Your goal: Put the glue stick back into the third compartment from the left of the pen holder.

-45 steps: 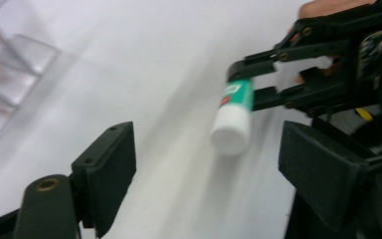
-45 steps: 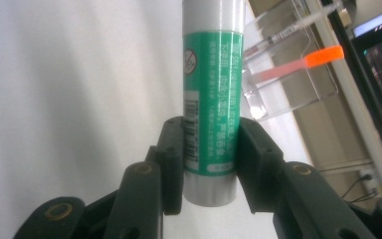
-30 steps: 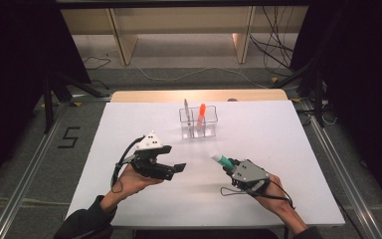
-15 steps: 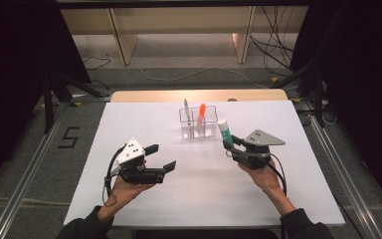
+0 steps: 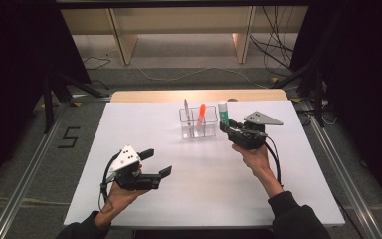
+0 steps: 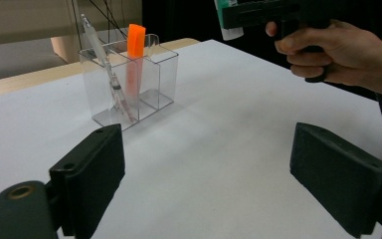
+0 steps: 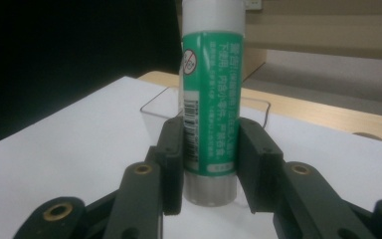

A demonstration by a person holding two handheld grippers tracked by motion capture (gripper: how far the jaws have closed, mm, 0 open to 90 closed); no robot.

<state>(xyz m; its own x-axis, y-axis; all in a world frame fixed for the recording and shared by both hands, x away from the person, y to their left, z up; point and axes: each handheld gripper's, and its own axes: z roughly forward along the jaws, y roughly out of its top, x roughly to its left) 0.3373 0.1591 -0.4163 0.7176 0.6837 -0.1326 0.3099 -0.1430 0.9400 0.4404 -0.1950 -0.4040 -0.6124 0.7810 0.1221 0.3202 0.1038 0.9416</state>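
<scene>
right tongs clamp green-labelled white glue stick upright, just beside clear plastic three-slot organizer; drop into free slot left. left tongs wide, jaws just been opening, nothing between, well apart.

In the right gripper view the top of the glue stick runs off the upper edge, so its cap end is cut away, the two pads of the right tool cover the sides of its lower label, and the small print on the label is too fine to read. In the left gripper view the same stick shows as a green and white stub at the top edge, with the rest out of frame or behind the other tool's black body. From the high view, the clear organizer on the desk is too small to tell which compartment holds the pen and which the orange marker.
</scene>
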